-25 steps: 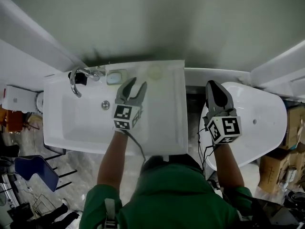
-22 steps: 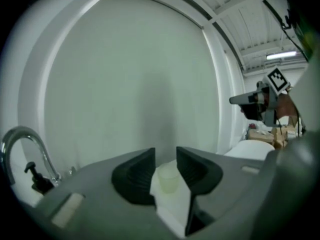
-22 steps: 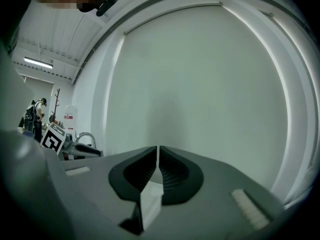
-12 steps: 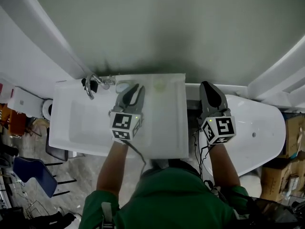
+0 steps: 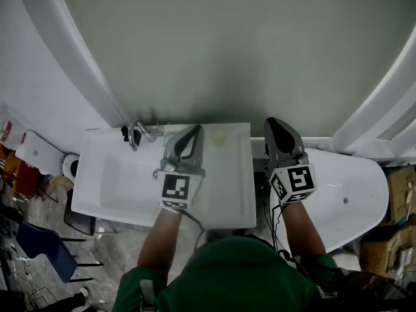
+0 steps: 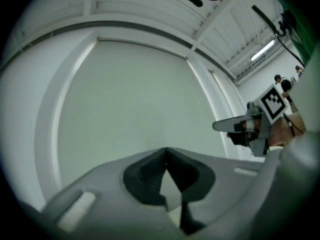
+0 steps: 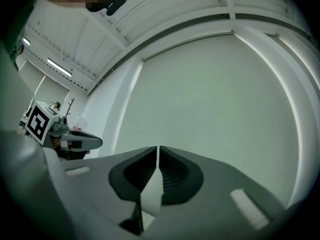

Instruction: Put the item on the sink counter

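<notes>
The white sink [image 5: 104,174] with its chrome tap [image 5: 136,135] lies below me in the head view. A small pale round item [image 5: 219,136] rests on the sink counter's back ledge, just right of my left gripper [image 5: 195,130]. That gripper is over the basin's right part, shut and empty, its jaws pointing at the wall. My right gripper [image 5: 275,122] is past the sink's right edge, also shut with nothing in it. In the left gripper view the jaws [image 6: 166,151] meet against the plain wall. The right gripper view shows the same [image 7: 158,149].
A white oval tub [image 5: 354,187] stands right of the sink, under my right arm. A grey-green wall panel [image 5: 221,44] with white frames fills the back. Boxes [image 5: 396,239] and chairs [image 5: 45,242] crowd the floor at both sides.
The left gripper's jaws have gone from open to shut with nothing between them. Both grippers have shifted toward the wall, and the sink sits lower in the head view.
</notes>
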A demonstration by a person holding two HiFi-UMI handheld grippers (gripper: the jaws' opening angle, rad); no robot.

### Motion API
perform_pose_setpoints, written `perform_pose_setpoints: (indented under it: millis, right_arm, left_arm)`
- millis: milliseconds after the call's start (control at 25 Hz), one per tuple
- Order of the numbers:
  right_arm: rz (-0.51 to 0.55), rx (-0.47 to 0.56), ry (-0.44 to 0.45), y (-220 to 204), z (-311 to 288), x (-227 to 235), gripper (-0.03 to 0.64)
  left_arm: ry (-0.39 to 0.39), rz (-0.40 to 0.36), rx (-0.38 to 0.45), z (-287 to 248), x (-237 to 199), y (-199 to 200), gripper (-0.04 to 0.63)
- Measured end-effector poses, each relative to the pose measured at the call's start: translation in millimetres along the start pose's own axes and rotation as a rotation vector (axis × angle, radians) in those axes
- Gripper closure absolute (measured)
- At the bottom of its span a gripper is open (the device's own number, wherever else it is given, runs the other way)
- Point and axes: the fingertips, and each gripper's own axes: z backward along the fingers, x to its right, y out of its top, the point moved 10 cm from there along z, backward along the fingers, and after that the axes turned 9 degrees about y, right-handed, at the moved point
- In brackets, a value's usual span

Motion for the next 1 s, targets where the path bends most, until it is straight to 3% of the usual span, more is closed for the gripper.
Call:
perform_pose_setpoints:
  millis: [320, 1000]
  right_arm:
    - [0.005, 0.018, 0.020, 13, 7, -4, 0.601]
    - [-0.008, 0.006, 0.021, 9, 8, 4, 0.601]
  left_arm:
    - [0.078, 0.064, 0.044, 8, -16, 15, 0.597]
    - [0.068, 0.138, 0.054, 2, -15, 19, 0.597]
